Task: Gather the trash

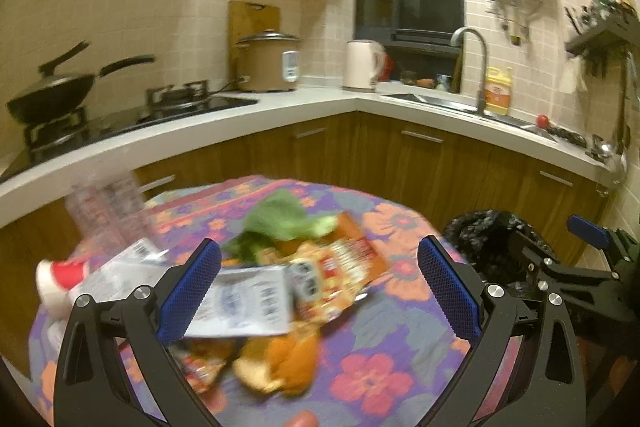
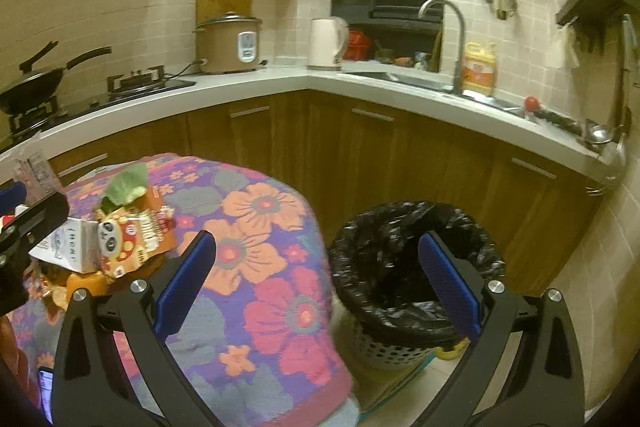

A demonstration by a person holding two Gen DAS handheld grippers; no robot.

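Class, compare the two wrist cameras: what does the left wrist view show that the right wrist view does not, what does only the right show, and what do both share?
Only the left wrist view shows the orange peel whole, in front of the open left claw, and the red-capped bottle.

Only the right wrist view shows the whole bin, lined with a black bag, standing on the floor beyond the open right claw.

Both show the milk carton, snack packet, green leaf and floral tablecloth.

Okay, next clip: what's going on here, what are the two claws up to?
A trash pickup, nothing grabbed yet. The left claw hangs open over a pile on the flowered tablecloth: a white carton, an orange snack bag, orange peels, a lettuce leaf and a clear plastic bottle. The right claw, open and empty, points toward the black-lined trash bin beside the table.
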